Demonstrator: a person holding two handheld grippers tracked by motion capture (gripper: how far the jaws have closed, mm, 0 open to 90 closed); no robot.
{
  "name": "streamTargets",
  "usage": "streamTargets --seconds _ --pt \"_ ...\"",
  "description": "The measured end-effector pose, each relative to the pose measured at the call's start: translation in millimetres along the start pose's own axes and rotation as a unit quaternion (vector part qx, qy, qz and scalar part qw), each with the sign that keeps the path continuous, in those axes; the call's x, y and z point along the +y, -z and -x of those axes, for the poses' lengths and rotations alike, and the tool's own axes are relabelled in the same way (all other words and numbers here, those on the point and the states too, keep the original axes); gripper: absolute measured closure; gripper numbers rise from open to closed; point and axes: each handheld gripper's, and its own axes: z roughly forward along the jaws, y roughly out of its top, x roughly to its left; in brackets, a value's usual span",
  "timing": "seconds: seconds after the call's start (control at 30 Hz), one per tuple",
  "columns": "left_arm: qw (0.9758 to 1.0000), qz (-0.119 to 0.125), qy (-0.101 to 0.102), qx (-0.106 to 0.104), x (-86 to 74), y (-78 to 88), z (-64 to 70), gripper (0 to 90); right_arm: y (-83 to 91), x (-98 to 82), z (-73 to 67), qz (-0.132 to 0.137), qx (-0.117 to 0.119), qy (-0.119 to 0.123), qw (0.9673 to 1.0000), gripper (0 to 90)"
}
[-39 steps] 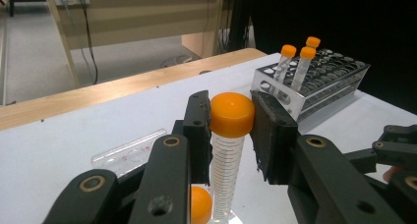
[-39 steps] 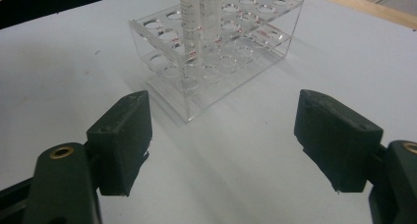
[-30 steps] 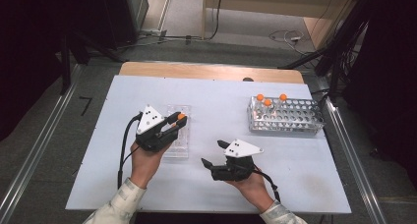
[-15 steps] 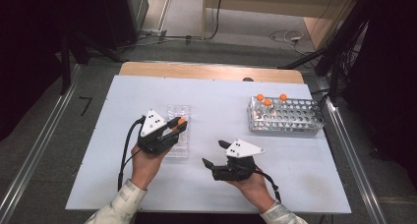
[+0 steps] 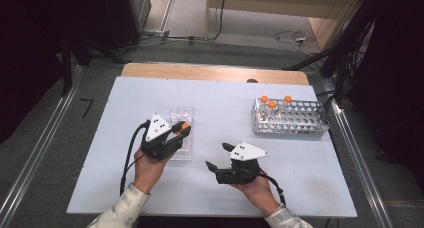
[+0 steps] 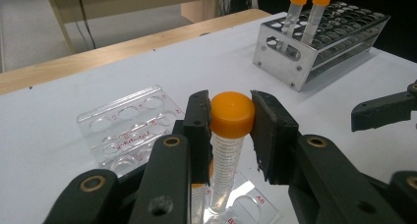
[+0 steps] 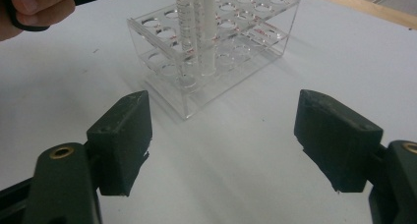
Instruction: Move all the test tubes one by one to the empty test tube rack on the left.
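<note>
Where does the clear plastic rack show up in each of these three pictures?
High view: the clear rack sits left of centre, under the left tool.
Left gripper view: lower left, behind the jaws.
Right gripper view: top centre.
Shared landmark: the tube standing in it, visible in every view.

Red cell label "A6" showing on clear plastic rack (image 6: 246,207), near corner, beside held tube (image 6: 227,150). Below it, red mark beginning with "B" running off frame edge, rest cut off. More red lettering lying along far part of rack's top plate, upside down and too blurred for reading. Red graduation lines running down tube wall; figures beside them too small for reading. Red graduations also showing on tubes in right gripper view (image 7: 196,17), numbers illegible.
</note>
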Motion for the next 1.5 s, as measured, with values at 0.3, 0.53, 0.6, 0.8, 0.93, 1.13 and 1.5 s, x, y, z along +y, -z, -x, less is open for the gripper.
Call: streamTargets --seconds 0.3,0.53,0.6,0.8,0.93,1.13,1.5 --pt "1.0 0.005 0.002 -0.001 0.1 0.7 0.1 64.8 -0.7 -0.3 -0.3 -0.002 0.001 0.0 1.0 20.8" --pt "0.9998 0.016 0.011 -0.005 1.5 3.4 -0.2 59.9 0.0 -0.1 0.1 0.0 -0.001 -0.002 1.0 20.7" --pt "0.9997 0.018 0.011 -0.007 1.9 4.8 -0.3 56.4 0.4 0.0 0.6 0.0 0.0 -0.003 1.0 20.7" --pt "0.9995 0.018 0.024 -0.009 3.4 7.0 -0.5 38.7 1.8 0.0 2.1 0.002 -0.004 -0.006 1.0 20.7" --pt "0.9991 0.022 0.036 -0.007 4.5 10.1 -1.9 32.5 3.1 0.0 3.6 0.005 -0.006 -0.006 0.9999 20.7" --pt "0.999 0.021 0.039 -0.003 4.7 15.2 -4.4 25.9 6.1 0.1 9.0 0.008 -0.017 -0.013 0.9997 20.7" --pt "0.9989 0.023 0.039 0.012 1.0 18.6 -6.7 21.4 16.5 1.5 33.0 0.023 -0.071 -0.031 0.9967 21.4"
